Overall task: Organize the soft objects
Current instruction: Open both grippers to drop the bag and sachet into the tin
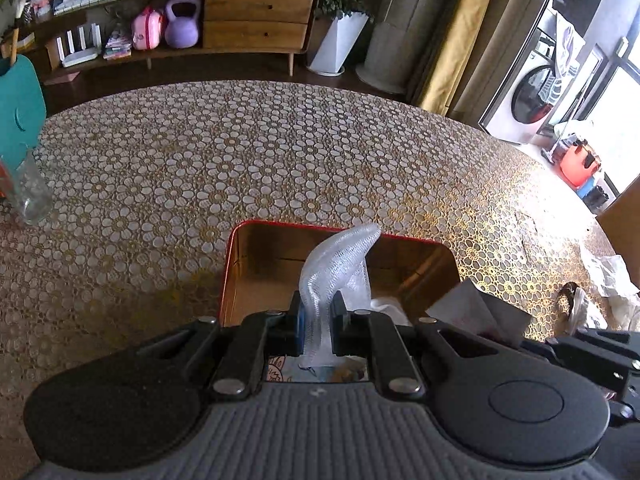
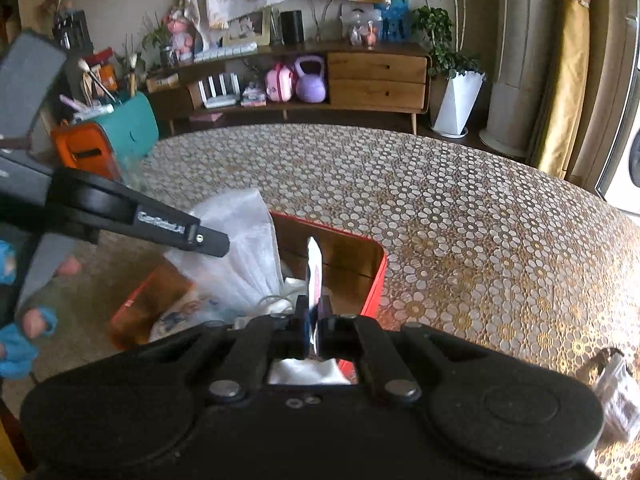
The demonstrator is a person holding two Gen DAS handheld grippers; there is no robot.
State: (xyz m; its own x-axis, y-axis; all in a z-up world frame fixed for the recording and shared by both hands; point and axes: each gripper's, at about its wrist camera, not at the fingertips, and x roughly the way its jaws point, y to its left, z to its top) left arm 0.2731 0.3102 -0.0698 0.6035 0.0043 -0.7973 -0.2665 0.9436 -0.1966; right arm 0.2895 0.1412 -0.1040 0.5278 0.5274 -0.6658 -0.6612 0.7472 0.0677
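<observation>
My left gripper (image 1: 318, 314) is shut on a white foam mesh sleeve (image 1: 336, 264) that curls up and forward over an open red tin (image 1: 280, 225) with a gold inside. In the right wrist view the sleeve (image 2: 240, 240) hangs above the tin's left half. My right gripper (image 2: 314, 318) is shut on a thin flat packet (image 2: 314, 264), seen edge-on and standing upright above the red tin (image 2: 378, 276). In the left wrist view that packet (image 1: 476, 312) shows as a grey-white card at the tin's right side. White cloth and a printed pouch (image 2: 180, 314) lie inside the tin.
A floral lace tablecloth (image 1: 280, 152) covers the table. A clear glass (image 1: 30, 194) and a teal box (image 1: 18, 112) stand at the left edge. Crumpled white plastic (image 1: 612, 280) and a small dark-handled bag (image 2: 612, 384) lie to the right. A blue-gloved hand (image 2: 20, 340) holds the left gripper.
</observation>
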